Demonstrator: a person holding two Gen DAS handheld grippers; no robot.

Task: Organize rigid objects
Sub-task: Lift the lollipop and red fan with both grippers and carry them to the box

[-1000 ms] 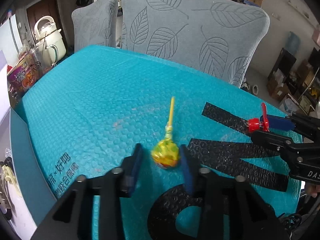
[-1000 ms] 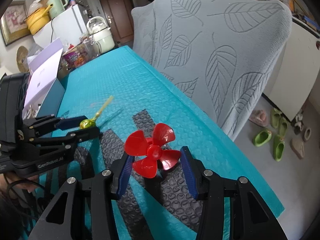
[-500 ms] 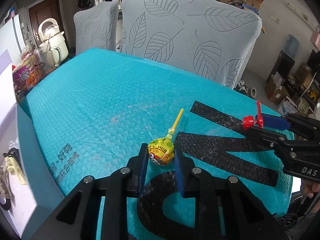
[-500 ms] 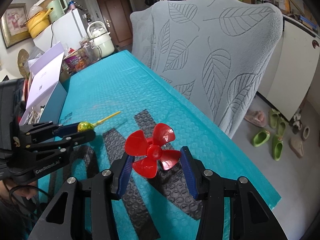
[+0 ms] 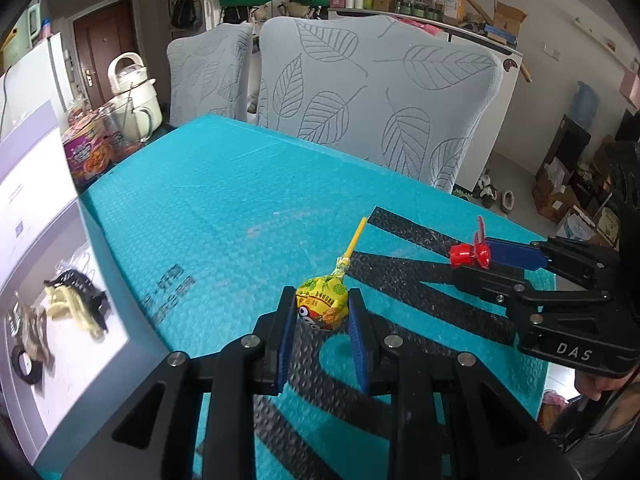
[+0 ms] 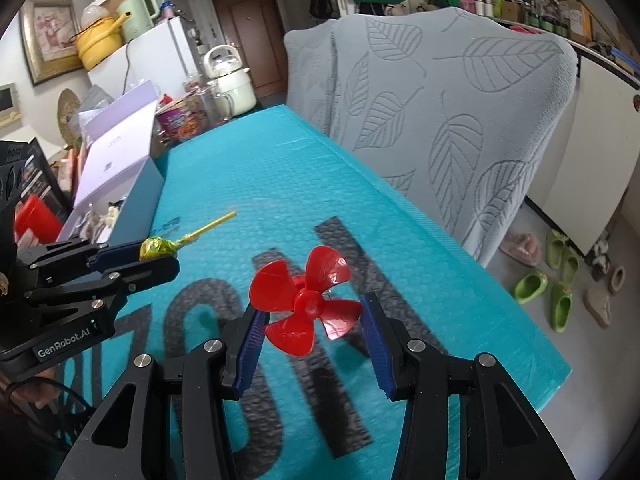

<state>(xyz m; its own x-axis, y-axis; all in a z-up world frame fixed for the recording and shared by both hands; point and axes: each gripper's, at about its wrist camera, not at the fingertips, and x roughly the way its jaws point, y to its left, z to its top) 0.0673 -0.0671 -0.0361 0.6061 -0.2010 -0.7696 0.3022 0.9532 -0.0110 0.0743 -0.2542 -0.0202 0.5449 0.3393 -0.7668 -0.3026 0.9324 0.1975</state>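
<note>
My left gripper (image 5: 322,314) is shut on a yellow-wrapped lollipop (image 5: 322,306) and holds it above the teal table (image 5: 224,200), stick pointing away. It also shows in the right wrist view (image 6: 157,249). My right gripper (image 6: 312,316) is shut on a red four-blade propeller (image 6: 306,300), held above the black lettering. The propeller also shows edge-on in the left wrist view (image 5: 470,254). An open white box (image 5: 52,312) with black and cream clips inside stands at the left.
Two chairs with grey leaf covers (image 5: 372,96) stand behind the table. A white kettle (image 5: 134,96) and snack packs (image 5: 84,152) sit at the far left corner. The table's right edge (image 6: 520,320) drops to a floor with slippers.
My left gripper closed on the lollipop and lifted it off the table, moving toward the open box. The right gripper keeps holding the propeller, slightly raised.
</note>
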